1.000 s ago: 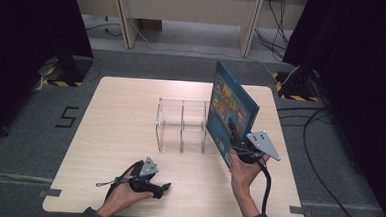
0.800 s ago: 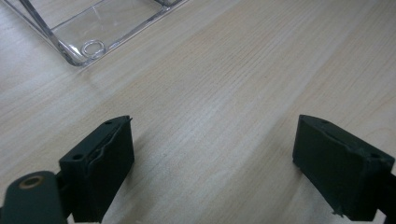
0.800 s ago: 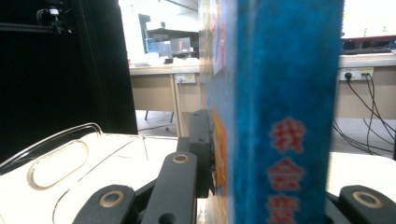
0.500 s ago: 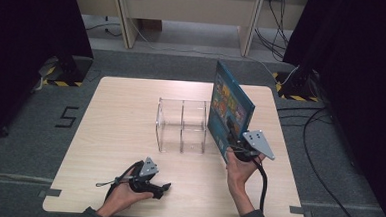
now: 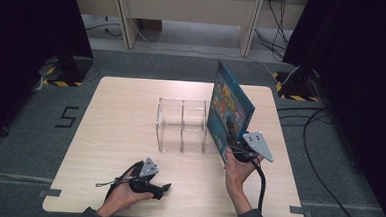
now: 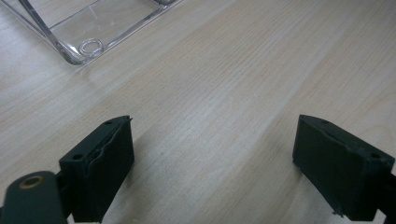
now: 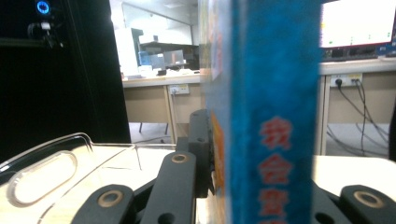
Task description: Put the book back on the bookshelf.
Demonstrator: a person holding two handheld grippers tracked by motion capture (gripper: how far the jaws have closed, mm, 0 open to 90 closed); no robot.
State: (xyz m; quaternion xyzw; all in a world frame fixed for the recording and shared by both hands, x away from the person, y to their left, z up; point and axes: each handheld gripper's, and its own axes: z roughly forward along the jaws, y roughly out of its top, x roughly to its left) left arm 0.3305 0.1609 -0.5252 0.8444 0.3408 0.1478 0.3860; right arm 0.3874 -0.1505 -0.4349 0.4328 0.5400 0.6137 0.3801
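Nearest us, the left tool (image 5: 164,188) rests low on the counter (image 5: 115,114), jaws spread with nothing between them, parked short of the clear rack (image 5: 182,125). Just right of the rack, the right tool (image 5: 228,126) pinches the blue book (image 5: 229,110) upright, likely so it can drop into a slot. It's a thin book with a bright picture cover and red characters down its spine.
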